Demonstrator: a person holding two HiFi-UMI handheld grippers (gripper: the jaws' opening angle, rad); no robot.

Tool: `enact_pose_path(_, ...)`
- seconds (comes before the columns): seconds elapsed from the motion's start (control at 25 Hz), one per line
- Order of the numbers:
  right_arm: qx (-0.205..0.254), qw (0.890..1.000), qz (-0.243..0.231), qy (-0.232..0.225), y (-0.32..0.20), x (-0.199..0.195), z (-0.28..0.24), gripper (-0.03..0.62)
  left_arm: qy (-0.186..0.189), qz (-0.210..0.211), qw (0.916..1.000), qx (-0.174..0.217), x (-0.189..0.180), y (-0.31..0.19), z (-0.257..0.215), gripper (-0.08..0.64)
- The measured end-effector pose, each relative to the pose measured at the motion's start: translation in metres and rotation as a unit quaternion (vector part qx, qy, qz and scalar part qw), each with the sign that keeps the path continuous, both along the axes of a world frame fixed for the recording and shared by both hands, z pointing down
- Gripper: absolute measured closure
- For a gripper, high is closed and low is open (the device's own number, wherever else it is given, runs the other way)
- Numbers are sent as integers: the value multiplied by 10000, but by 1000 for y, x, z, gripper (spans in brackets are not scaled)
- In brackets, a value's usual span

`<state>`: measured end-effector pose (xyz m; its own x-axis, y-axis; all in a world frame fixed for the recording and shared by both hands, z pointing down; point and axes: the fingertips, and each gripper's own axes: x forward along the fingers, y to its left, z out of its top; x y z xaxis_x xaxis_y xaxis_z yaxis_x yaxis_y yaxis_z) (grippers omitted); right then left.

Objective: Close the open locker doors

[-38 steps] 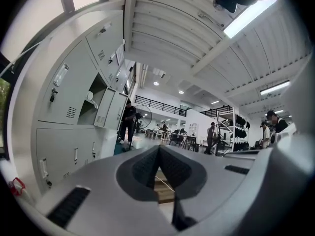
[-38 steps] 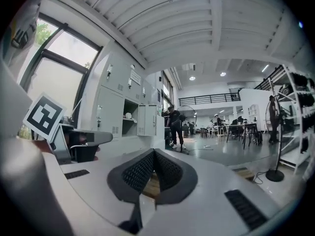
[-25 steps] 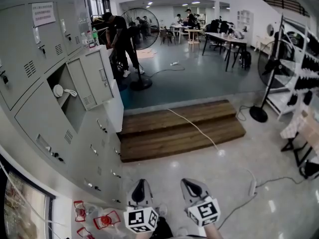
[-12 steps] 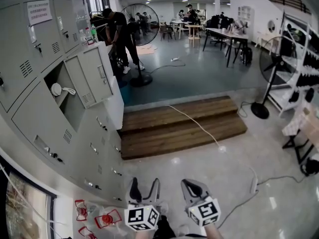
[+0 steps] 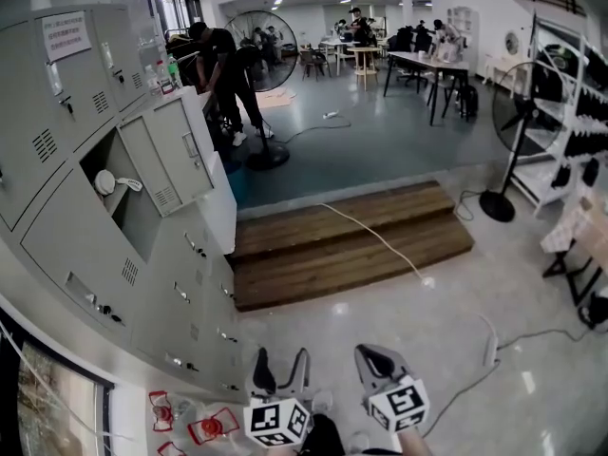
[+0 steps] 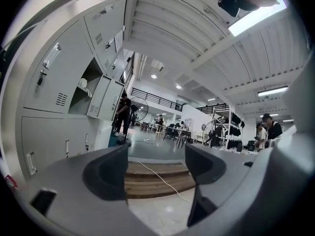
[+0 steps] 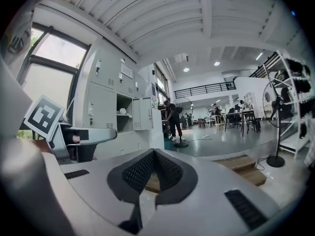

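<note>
Left tongs (image 5: pixel 280 363) spread wide with nothing between, right tongs (image 5: pixel 370 358) pressed together and empty, both touching nothing

One grey metal locker door (image 5: pixel 177 164) is being shown open in the upper left of the head view. It is being held upright, swung outward from the locker bank (image 5: pixel 195 297), with its compartment (image 5: pixel 123 202) being exposed. The neighbouring doors (image 5: pixel 71 240) are being shown shut.

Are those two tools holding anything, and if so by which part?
Nothing is held. The left gripper has its fingers apart with nothing between them; the right gripper has its fingers shut on nothing.
</note>
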<state>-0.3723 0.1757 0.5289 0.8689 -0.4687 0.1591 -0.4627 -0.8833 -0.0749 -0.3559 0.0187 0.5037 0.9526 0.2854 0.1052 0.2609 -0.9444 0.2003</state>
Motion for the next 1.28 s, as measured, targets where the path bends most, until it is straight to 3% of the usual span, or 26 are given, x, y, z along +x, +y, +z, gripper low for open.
enact_pose_path(0.32, -312, 9994, 117, -107, -18, 81, -10, 587, -94, 47, 9999, -99, 88, -21, 11, 219)
enact_pose_path(0.52, -586, 9982, 91, 79, -49, 150, -32, 586, 43, 196, 9975, -682, 169, -50, -7, 219)
enact_pose_path(0.68, -732, 9972, 87, 97, -71, 194, -48, 587, 249, 175, 9974, -646, 225, -75, -32, 220)
enact_pose_path(0.96, -883, 9960, -56, -72, -96, 243, -40, 587, 241, -100, 9970, -726, 282, -117, -36, 219)
enact_pose_path(1.28, -930, 9944, -396, -295, -114, 305, -21, 586, 231, -341, 9991, -114, 326, -128, -26, 220)
